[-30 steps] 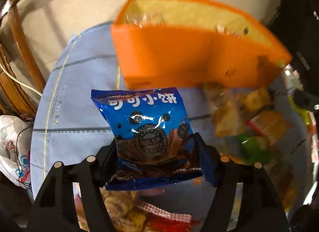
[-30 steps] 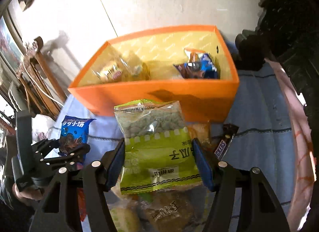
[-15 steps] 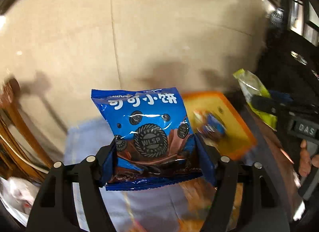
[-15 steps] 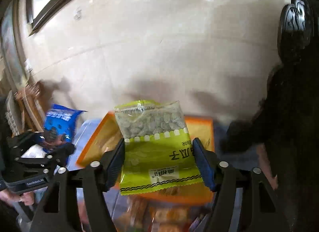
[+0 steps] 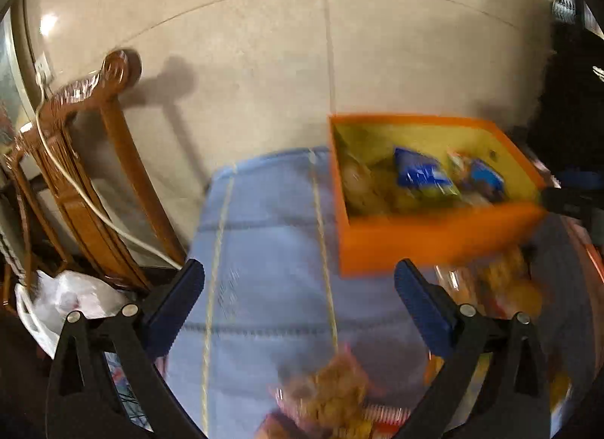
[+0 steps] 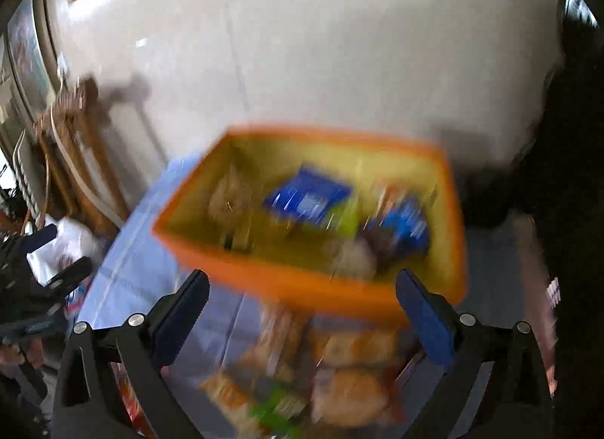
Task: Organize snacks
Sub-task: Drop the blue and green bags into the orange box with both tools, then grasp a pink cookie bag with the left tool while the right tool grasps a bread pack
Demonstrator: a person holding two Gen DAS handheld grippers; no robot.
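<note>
An orange box (image 5: 434,238) with a yellow inside stands at the back of the blue tablecloth (image 5: 264,250); it also shows in the right wrist view (image 6: 302,284). A blue cookie packet (image 5: 419,174) lies inside it on a green packet (image 5: 441,193); both appear blurred in the right wrist view, blue (image 6: 305,197) and green (image 6: 345,216). My left gripper (image 5: 298,288) is open and empty over the cloth, left of the box. My right gripper (image 6: 302,299) is open and empty just in front of the box. Both views are motion-blurred.
Several loose snack packets lie on the cloth in front of the box (image 6: 339,363) and near my left gripper (image 5: 324,401). A wooden chair (image 5: 94,174) with a white cable and a white plastic bag (image 5: 64,303) stand at the left. A tiled wall rises behind.
Both grippers opened and let go of their packets, which now lie in the orange box. Both grippers have tilted back down toward the table.
</note>
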